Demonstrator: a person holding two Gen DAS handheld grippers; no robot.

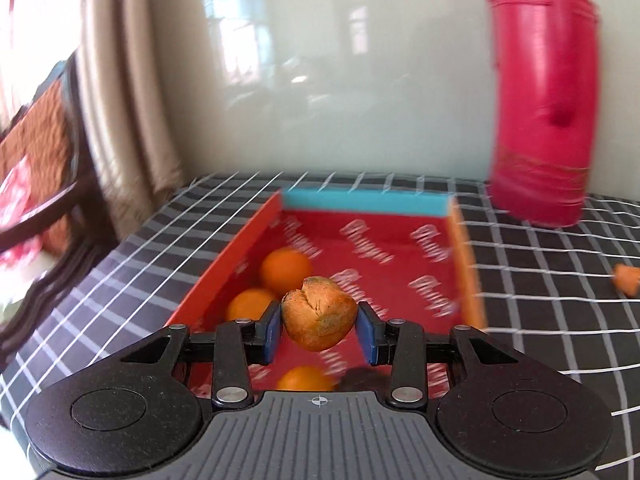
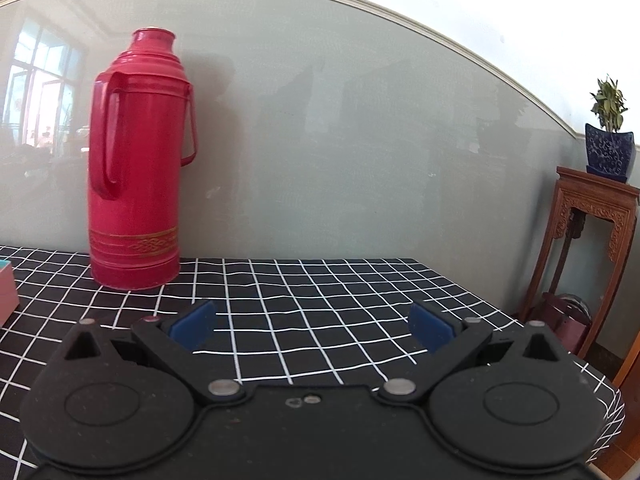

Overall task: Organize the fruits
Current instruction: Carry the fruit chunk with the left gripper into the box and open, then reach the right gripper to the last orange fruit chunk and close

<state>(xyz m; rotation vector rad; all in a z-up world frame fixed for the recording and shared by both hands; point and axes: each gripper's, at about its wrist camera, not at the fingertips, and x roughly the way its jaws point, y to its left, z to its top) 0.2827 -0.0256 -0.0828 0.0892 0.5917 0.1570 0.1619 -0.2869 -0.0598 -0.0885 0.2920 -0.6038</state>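
My left gripper (image 1: 319,327) is shut on a wrinkled, mould-spotted orange fruit (image 1: 319,312) and holds it above a red box (image 1: 236,256) with a blue far wall. Three smooth oranges lie in the box: one at the far left (image 1: 285,270), one nearer left (image 1: 249,304), one just below the held fruit (image 1: 306,378). An orange piece (image 1: 627,278) lies on the cloth at the right. My right gripper (image 2: 312,326) is open and empty above the checked cloth, with no fruit in its view.
A tall red thermos (image 2: 134,168) stands at the back by the wall, also in the left wrist view (image 1: 544,96). A black-and-white checked cloth (image 2: 320,292) covers the table. A carved wooden stand (image 2: 592,232) with a potted plant (image 2: 610,132) is beyond the table's right edge. A curtain (image 1: 120,80) hangs at left.
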